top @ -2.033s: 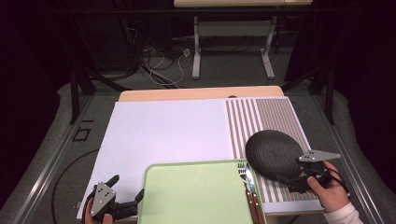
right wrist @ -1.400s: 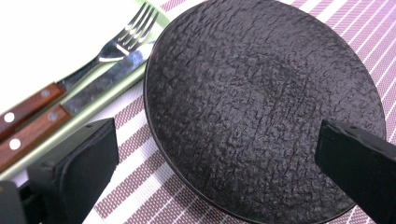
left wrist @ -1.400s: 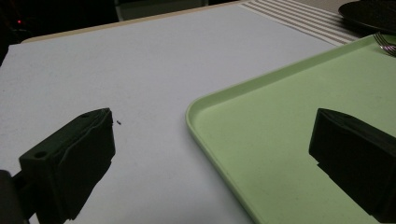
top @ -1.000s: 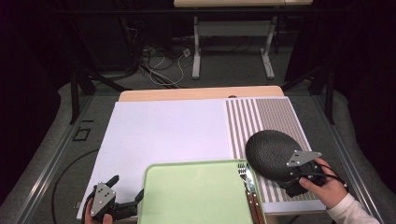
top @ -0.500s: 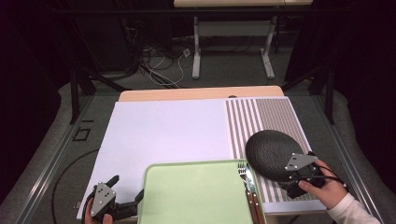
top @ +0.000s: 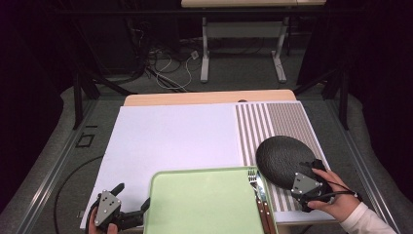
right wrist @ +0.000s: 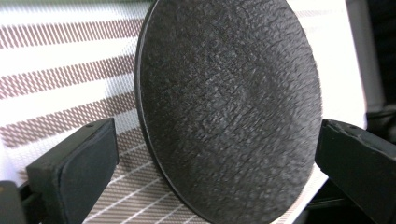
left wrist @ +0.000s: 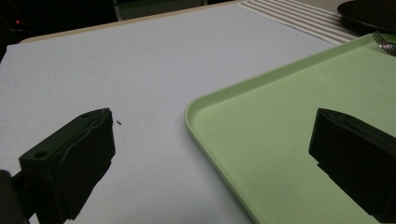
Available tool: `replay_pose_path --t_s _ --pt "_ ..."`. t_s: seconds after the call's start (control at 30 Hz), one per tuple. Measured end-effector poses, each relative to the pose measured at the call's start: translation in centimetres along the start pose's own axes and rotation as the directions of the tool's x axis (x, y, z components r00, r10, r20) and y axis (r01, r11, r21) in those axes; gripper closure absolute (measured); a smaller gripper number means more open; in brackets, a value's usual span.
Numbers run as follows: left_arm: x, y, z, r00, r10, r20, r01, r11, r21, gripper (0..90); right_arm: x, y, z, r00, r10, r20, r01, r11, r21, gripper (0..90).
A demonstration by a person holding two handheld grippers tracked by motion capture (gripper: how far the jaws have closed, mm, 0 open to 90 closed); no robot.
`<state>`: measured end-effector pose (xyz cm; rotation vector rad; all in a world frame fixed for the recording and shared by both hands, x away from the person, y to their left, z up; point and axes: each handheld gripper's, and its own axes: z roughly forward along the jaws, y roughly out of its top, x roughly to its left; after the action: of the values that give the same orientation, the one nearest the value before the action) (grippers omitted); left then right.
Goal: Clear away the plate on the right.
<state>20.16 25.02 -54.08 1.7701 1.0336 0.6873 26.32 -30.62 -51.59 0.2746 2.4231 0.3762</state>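
Your right tongs [top: 316,170] stand apart at the black plate's [top: 282,158] 4 o'clock edge, on the striped mat [top: 272,122]. At its 9 o'clock, cutlery [top: 259,195] lies on the green tray [top: 204,204]. Left tongs [top: 131,200] gape, straddling the tray corner.

White mat [top: 170,136] lies open; tray [top: 204,204] blocks near edge.

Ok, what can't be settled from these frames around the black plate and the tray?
- Right tongs: in the high view the hand hides whether they touch the black plate.
- Green tray: near edge cut off by the high view's bottom.
- Cutlery: handles cut off likewise; besides the fork, pieces too small to name.
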Motion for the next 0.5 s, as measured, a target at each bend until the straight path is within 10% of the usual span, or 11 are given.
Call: replay_pose_path --t_s 0.23,0.27,0.37,0.5 --pt "0.0 0.0 0.0 1.0000 0.001 0.000 -0.001 1.0000 0.000 0.5 0.7 0.0 0.7 0.9857 -0.147 0.081 0.146 0.989 0.028 0.0" --pt "0.0 0.0 0.0 1.0000 0.000 0.000 0.000 1.0000 0.000 0.5 0.9 -0.3 1.4 0.9798 -0.146 0.137 0.157 0.985 -0.075 0.0" --pt "0.0 0.0 0.0 1.0000 0.001 0.001 -0.001 1.0000 0.001 0.5 1.0 -0.1 1.0 0.9768 -0.181 0.114 0.180 0.983 0.015 0.0" --pt "0.0 0.0 0.0 1.0000 0.007 0.000 -0.007 1.0000 0.002 0.5 1.2 -0.3 1.5 0.9695 -0.200 0.141 0.203 0.979 -0.002 0.0"
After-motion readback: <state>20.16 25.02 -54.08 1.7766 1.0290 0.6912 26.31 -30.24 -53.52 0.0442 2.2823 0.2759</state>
